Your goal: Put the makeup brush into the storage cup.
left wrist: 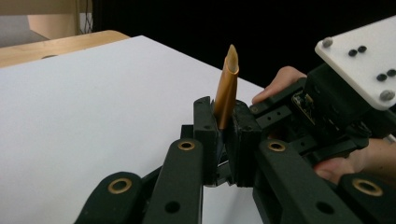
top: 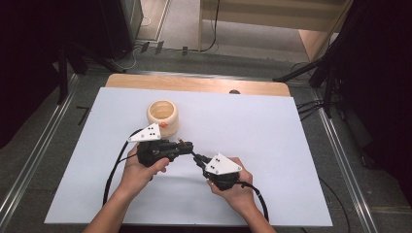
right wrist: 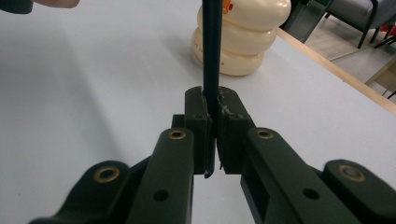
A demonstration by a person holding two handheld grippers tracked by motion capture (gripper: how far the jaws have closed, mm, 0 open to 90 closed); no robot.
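The white table is seen from above and forward in the high view, and from close, low along each claw, in both gripper views.

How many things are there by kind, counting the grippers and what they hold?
Grippers: 2, left gripper and right gripper
Cream ribbed cup: 1
Golden-brown tube, clamped in the left gripper: 1
Dark thin rod, clamped in the right gripper: 1
White table sheet: 1
Total: 6
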